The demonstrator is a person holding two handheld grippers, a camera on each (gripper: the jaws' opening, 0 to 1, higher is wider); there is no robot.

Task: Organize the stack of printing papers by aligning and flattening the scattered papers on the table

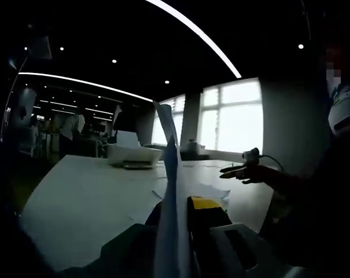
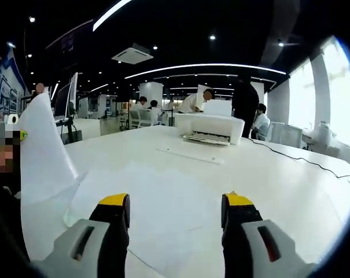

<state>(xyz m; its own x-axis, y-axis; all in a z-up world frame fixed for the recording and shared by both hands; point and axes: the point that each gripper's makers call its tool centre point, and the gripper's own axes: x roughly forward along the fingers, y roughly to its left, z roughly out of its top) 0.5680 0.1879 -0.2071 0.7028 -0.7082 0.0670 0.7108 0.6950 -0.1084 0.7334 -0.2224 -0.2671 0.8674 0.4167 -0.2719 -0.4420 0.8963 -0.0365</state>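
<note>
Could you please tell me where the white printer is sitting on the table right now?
In the right gripper view, the printer sits at the far side of the white table, ahead of the open right gripper, with a flat sheet lying just before it.

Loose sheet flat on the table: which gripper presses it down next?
Right, probably. The right gripper is open, fingers above the flat sheet. The left gripper is shut on an upright sheet.
</note>
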